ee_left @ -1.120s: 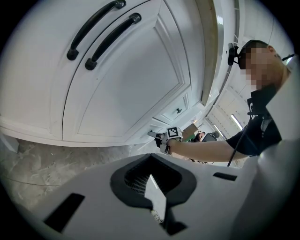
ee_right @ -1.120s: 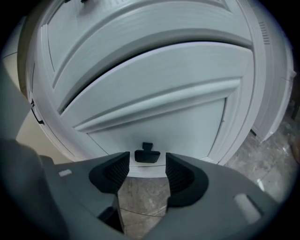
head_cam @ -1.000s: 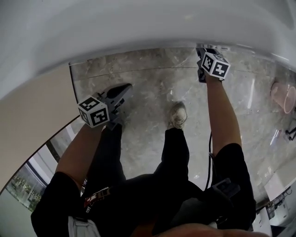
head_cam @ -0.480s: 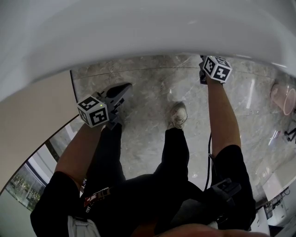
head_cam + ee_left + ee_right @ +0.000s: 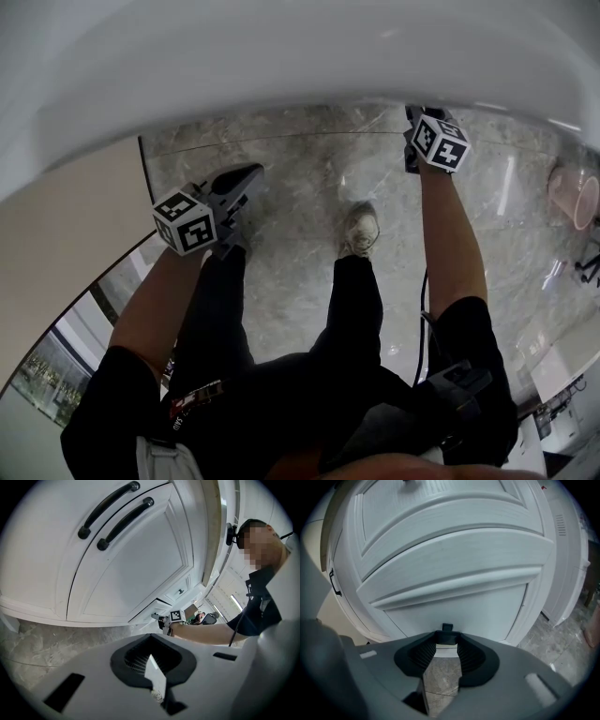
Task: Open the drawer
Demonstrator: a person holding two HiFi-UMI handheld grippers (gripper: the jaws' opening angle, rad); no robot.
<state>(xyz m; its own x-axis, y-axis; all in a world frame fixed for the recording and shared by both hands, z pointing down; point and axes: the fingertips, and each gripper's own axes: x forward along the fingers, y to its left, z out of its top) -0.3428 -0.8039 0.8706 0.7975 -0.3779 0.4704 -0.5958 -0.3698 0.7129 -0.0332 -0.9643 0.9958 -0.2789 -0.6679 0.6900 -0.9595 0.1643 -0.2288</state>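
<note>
My left tongs (image 5: 151, 644) wait by my leg. They show only a thin gap and hold nothing. They hang over the floor (image 5: 300, 281), apart from the white cupboard doors (image 5: 140, 559) with the two long black handles (image 5: 124, 522). If I swing that arm while I pull, they can bump a door.

My shoe (image 5: 359, 230) stands on the floor in front of the cupboards, beside my right arm. I think the drawer can hit my leg on its way out if I do not step back.

My right tongs (image 5: 446, 641) point down at the drawer (image 5: 454, 602). The drawer sits low in the white cupboard, under the edge of the white surface (image 5: 281, 66). The jaws have just closed a little. Now they stand part way open, with the small black knob (image 5: 446, 628) pinched at their very tips.

That is the tricky bit. The knob is tiny and only the tips have it. The tongs lean down, so if I pull down or sideways and not straight back, the knob can slip out and the drawer stays where it is. If I lift my hand, the tongs can knock the surface edge just above them. From my left tongs the drawer looks a tiny bit out, but it is too small to be sure.

The pink bucket (image 5: 574, 192) is far off, so it is not in the way.
</note>
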